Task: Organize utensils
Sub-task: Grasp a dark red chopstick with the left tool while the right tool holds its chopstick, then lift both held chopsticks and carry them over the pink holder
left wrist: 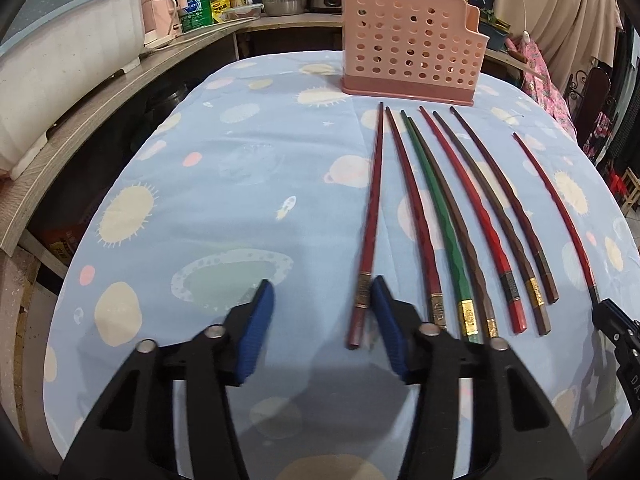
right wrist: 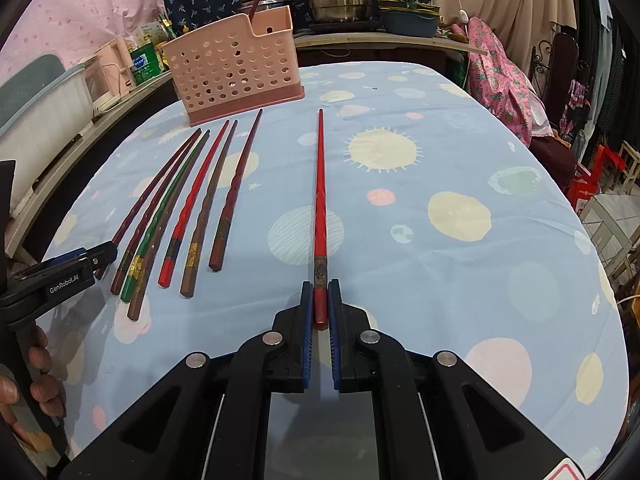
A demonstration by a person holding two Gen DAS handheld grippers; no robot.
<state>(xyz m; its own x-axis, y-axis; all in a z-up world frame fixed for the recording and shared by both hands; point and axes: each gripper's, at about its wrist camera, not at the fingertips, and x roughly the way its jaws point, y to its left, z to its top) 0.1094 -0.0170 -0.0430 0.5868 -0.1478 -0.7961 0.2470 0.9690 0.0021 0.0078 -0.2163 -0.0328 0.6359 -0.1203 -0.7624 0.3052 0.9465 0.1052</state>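
One chopstick (right wrist: 256,0) is seen in the pink holder (right wrist: 236,68) at the bench (right wrist: 440,240) rear, approx. seven are left lying flat, a red chopstick (right wrist: 320,208) is clamped by the right hand-held gripper (right wrist: 320,300), and the left hand-held gripper (left wrist: 322,320) is held apart, nothing gripped.

Seven chopsticks lie flat in a fan on the worktop (left wrist: 240,168), thin tips pointing far toward the pink perforated holder (left wrist: 408,56), which stands upright at the far edge (one dark stick already leans inside it, seen from the right wrist view). From left: a dark red chopstick (left wrist: 370,216), another dark red (left wrist: 412,208), a green one (left wrist: 436,220) touching a brown one (left wrist: 452,216), a bright red (left wrist: 468,204), a brown (left wrist: 488,208) and a dark maroon (left wrist: 504,200). An eighth, the bright red chopstick (right wrist: 320,200), lies well apart to the right.
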